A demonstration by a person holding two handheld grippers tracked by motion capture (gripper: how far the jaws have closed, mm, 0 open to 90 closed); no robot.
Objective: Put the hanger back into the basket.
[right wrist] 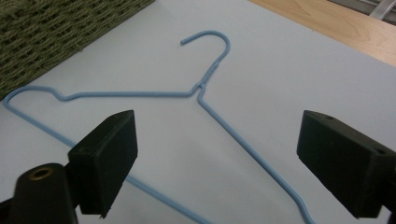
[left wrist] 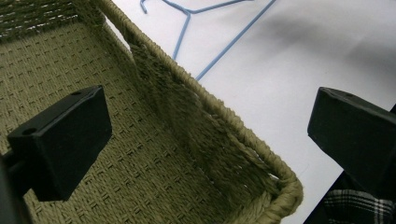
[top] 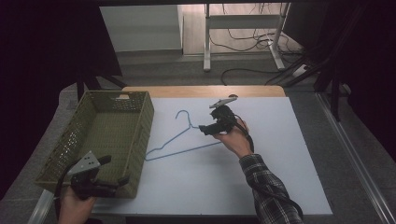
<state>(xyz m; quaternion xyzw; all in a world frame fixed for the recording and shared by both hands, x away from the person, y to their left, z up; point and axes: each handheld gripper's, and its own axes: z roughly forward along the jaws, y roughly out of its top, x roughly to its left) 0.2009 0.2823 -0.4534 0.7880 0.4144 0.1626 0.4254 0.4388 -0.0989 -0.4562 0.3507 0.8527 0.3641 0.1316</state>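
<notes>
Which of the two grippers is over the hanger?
The right gripper, open above the blue wire hanger. The left gripper is open at the woven basket's near corner instead.

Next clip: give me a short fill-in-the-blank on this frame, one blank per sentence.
1. The wire hanger on the white table top is ___ in colour.
2. The woven basket holds ___.
3. The right gripper has its jaws ___ above the hanger.
4. The left gripper straddles the basket's ___.

Missing: blue; nothing; open; rim
</notes>
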